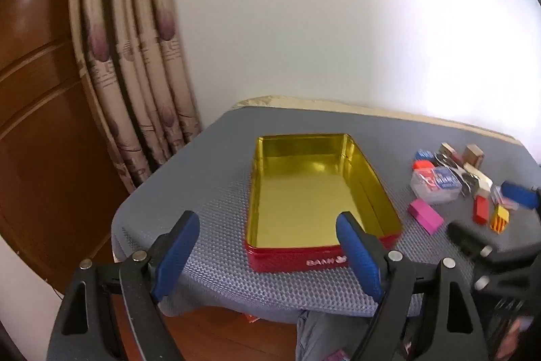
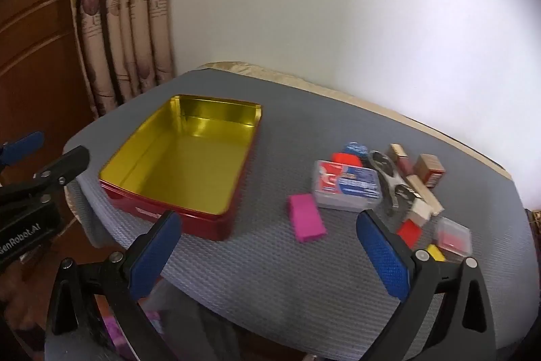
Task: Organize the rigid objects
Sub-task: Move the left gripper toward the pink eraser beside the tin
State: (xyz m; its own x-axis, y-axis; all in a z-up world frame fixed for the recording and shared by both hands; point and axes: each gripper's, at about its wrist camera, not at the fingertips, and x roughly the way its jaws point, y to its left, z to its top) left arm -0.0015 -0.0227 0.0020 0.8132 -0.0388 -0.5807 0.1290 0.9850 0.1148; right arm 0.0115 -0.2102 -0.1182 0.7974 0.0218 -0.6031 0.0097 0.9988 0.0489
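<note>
A red tin with a gold inside [image 1: 372, 192] [image 2: 111, 192] sits open and empty on the grey mat. To its right lies a cluster of small rigid things: a pink block [image 1: 425, 216] [image 2: 306, 221], a clear plastic card box [image 1: 434, 185] [image 2: 346, 188], red blocks [image 1: 480, 208] [image 2: 409, 232], wooden blocks [image 2: 429, 170] and a yellow striped block [image 1: 499, 219]. My left gripper [image 1: 267, 246] is open and empty at the tin's near edge. My right gripper [image 2: 267, 246] is open and empty, just in front of the pink block.
The grey mat [image 2: 270, 276] covers a small table whose near edge lies just under the grippers. A curtain [image 1: 135, 56] and a wooden panel [image 1: 33, 90] stand at the left, a white wall behind. The right gripper also shows at the right of the left wrist view [image 1: 490, 225].
</note>
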